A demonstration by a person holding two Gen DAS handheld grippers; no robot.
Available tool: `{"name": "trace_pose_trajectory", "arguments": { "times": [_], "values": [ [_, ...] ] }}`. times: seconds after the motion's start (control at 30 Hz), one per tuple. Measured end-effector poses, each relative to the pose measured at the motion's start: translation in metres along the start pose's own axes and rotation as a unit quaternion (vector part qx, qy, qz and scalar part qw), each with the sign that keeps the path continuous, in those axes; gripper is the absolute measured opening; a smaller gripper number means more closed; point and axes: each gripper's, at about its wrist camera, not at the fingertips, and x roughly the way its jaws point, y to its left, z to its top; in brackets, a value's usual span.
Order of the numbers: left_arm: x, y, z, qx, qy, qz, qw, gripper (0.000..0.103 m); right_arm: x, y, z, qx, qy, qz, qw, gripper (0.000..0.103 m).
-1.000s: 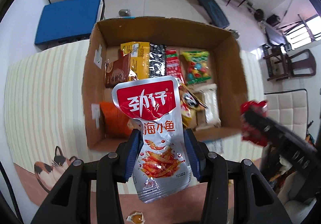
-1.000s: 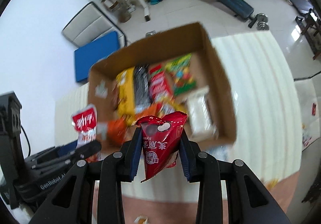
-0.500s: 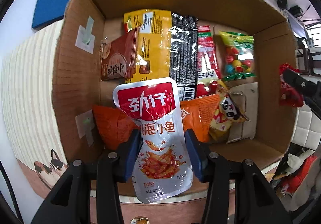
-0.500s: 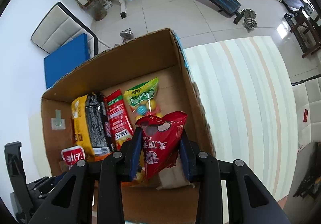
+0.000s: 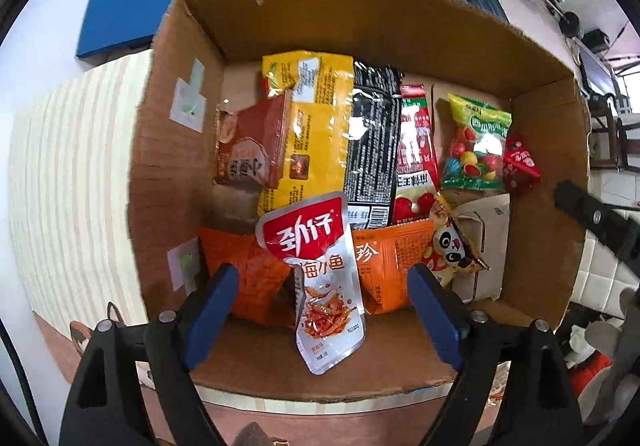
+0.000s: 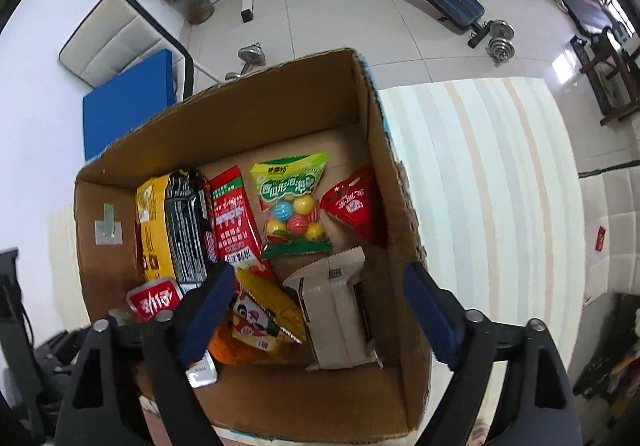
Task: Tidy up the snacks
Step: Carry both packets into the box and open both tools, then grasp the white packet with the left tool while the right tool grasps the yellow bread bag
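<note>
**Both packets let go over the box**

The left gripper (image 5: 322, 286) points straight down into the open brown cardboard box (image 5: 168, 150), and its blue-padded jaws are swinging apart. Half a second ago they pinched the silver-and-red foil fish-snack pouch (image 5: 320, 278); now the pads stand clear of it on both sides. The pouch is still between them, upright and slightly tilted, apparently dropping or leaning against the orange foil packet (image 5: 384, 266) just behind it, close to the near wall of the box.

The right gripper (image 6: 318, 306) does the same. Its jaws are opening and nothing is between them. The small red triangular packet (image 6: 352, 206) it gripped a moment ago now lies well ahead of the fingers, in the far right corner of the box against the side wall, just beside the green bag of coloured gum balls (image 6: 294, 206). From the left wrist view the same red packet (image 5: 520, 166) shows beyond that green bag (image 5: 476, 144).

Further out from the left gripper, the earlier snacks lie in a row across the box floor: a brown pouch (image 5: 248, 150), a long yellow bag (image 5: 312, 126), a black bag (image 5: 372, 138) and a red-and-white sachet (image 5: 414, 150), with a panda-print packet (image 5: 452, 250) and a beige wrapped bar (image 5: 484, 242) off to the right.

For the task, this reads as two more snacks delivered together. Both grippers look free, judging by the open pads, to lift out and fetch whatever remains outside the box.
</note>
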Motion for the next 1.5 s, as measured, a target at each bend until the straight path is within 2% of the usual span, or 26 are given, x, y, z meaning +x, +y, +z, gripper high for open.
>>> {"name": "trace_pose_trajectory", "arguments": {
  "times": [0.2, 0.37, 0.77, 1.17, 1.5],
  "values": [
    [-0.019, 0.001, -0.011, 0.002, -0.021, -0.014, 0.9997, 0.087, -0.017, 0.011, -0.015, -0.032, -0.002, -0.008, 0.999, 0.093],
    [-0.046, 0.004, -0.025, 0.011, -0.070, 0.005, 0.9975, 0.087, -0.037, 0.020, -0.038, -0.076, -0.026, -0.025, 0.996, 0.096],
    [-0.084, 0.012, -0.071, 0.002, -0.119, 0.000, 0.9929, 0.087, -0.065, 0.018, -0.092, -0.078, -0.042, -0.011, 0.996, 0.097],
    [-0.135, 0.003, -0.142, 0.010, -0.217, 0.021, 0.9759, 0.087, -0.122, 0.021, -0.151, -0.091, -0.108, -0.006, 0.990, 0.097],
    [-0.161, -0.008, -0.192, 0.024, -0.253, 0.017, 0.9670, 0.087, -0.160, 0.019, -0.202, -0.103, -0.141, 0.009, 0.985, 0.097]
  ]
}}
